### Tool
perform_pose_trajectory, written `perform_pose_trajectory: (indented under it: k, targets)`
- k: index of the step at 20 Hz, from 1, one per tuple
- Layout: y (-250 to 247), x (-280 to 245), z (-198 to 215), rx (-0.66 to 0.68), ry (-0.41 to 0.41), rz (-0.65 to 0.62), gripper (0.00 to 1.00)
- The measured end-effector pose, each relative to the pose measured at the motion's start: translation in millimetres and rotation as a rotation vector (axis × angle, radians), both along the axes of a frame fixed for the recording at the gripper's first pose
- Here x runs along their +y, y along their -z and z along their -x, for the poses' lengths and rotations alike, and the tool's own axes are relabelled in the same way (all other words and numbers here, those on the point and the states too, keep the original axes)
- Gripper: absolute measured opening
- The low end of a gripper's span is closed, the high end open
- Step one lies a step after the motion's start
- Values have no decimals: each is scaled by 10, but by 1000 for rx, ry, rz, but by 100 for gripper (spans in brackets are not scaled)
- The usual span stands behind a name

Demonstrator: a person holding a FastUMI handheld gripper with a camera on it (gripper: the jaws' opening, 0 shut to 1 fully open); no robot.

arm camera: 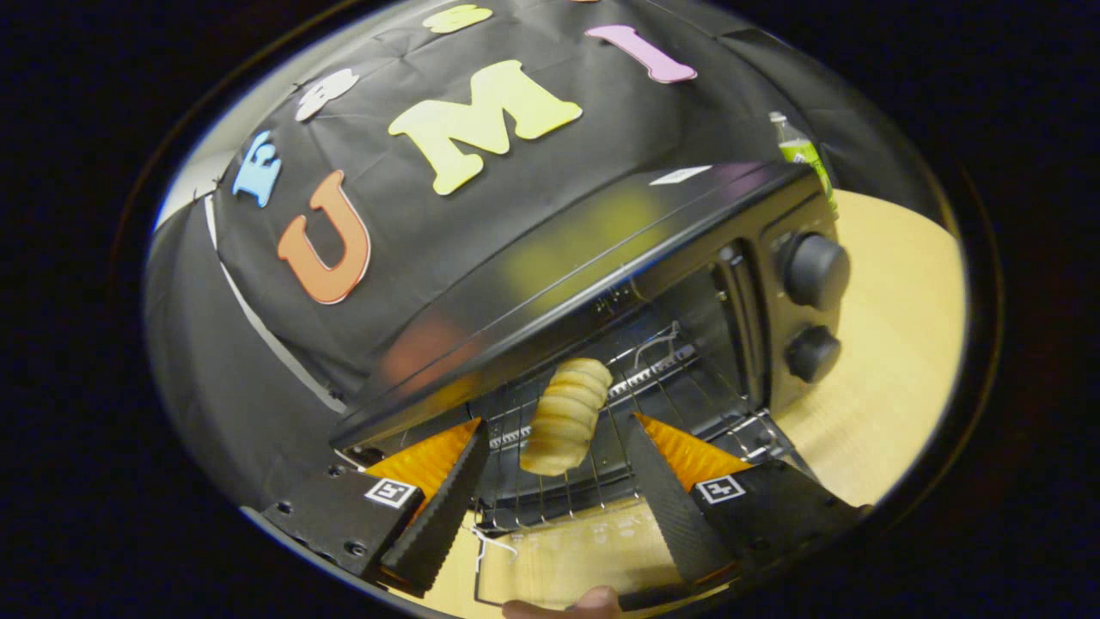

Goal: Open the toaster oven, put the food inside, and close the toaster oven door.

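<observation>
The gripper (pixel 554 443) holds its two fingers wide apart and grips nothing. Each finger carries a small square black-and-white marker tag (pixel 392 493); its pattern is a code, not readable words.

Just below the fingers, a fingertip of a person's hand (pixel 593 602) touches the near edge of the let-down glass oven door (pixel 559 550), which lies flat and open over the pale wooden table (pixel 894 344).

Between and just beyond the fingertips, a pale golden, ridged bread roll (pixel 567 417) lies on the wire rack (pixel 601 481) inside the black metal toaster oven (pixel 653 284). The food looks already placed, so closing the door appears to remain.

Risks, as judgement: the roll sits towards the front of the rack, so a finger brushing it on the way out could roll it onto the door. A door lifted while the fingers are inside would catch them.

Two round black knobs (pixel 815 271) sit on the oven's right panel; their markings are too small to read. A white sticker on the oven's top is illegible. Beyond stands a clear plastic bottle with a green label (pixel 803 150), its writing unreadable.
</observation>
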State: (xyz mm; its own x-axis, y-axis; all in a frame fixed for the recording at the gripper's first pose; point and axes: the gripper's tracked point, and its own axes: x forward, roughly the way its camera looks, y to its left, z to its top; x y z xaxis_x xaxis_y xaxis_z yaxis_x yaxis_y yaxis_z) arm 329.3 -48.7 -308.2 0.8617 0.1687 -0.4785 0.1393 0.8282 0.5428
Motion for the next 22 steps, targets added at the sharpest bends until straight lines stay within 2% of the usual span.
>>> perform_pose_trajectory:
  k: [5,8,11,15,22]
  targets:
    - [-362,-63,613,-33,-28,79,100]
    - [-621,-49,990,-69,-78,139,100]
    - [-676,-132,1293,-61,-113,210,100]
    - [-520,-209,1605,-21,-142,298,100]
    - [176,-145,1897,136,-221,342,100]
